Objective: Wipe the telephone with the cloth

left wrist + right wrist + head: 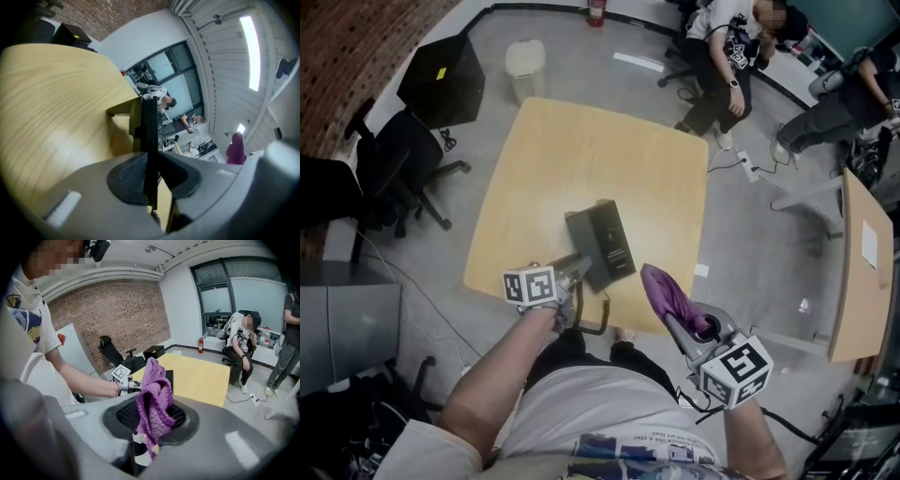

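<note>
My left tongs [151,176] clamped on the phone [149,123], its edge between them, my right tongs [150,420] pinching the cloth [153,390] bunched above

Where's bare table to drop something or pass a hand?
Bare: far half of the table beyond the telephone, plus strips left and right of it. Crowded: the near edge, where the left gripper clamps the telephone and the right gripper holds the cloth.
</note>
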The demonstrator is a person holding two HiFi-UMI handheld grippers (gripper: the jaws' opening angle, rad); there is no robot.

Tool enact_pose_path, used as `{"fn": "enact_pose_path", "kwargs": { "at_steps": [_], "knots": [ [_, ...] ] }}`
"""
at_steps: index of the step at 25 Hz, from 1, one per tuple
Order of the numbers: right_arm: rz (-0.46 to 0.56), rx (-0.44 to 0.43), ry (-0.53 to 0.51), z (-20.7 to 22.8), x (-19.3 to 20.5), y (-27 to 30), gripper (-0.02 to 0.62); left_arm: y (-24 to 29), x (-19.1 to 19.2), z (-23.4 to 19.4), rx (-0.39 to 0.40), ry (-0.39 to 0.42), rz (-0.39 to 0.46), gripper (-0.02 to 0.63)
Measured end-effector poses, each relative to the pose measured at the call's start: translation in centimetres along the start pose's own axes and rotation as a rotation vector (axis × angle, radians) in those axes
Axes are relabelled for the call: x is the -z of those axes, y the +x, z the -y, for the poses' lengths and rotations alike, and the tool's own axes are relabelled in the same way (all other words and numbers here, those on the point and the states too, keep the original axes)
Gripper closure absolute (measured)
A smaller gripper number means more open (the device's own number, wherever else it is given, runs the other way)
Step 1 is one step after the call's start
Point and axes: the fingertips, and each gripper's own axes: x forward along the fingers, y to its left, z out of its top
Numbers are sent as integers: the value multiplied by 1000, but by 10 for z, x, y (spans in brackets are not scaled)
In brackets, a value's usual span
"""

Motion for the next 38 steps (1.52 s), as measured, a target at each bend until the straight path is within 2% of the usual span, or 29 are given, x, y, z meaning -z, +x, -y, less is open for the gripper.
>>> {"fn": "enact_pose_path", "kwargs": {
  "at_steps": [7,14,18,21,25,31,38],
  "knots": [
    [21,-28,-23,4,-1,-2,511,-16,-2,23,65,5,42,526],
    [86,-111,-73,6,-29,-8,511,-49,-14,99,192,95,105,526],
    [151,-144,-96,5,-56,-17,511,-64,-11,146,230,147,127,526],
    [199,-204,-108,0,-81,-19,511,-73,-13,174,248,175,156,526],
    [251,-283,-126,-17,-103,-25,511,-80,-8,204,257,215,179,526],
    [292,-410,-164,-41,-140,-21,511,-83,-2,218,225,248,215,526],
    [268,-477,-172,-49,-132,-17,511,-80,4,228,204,251,255,526]
  ]
}}
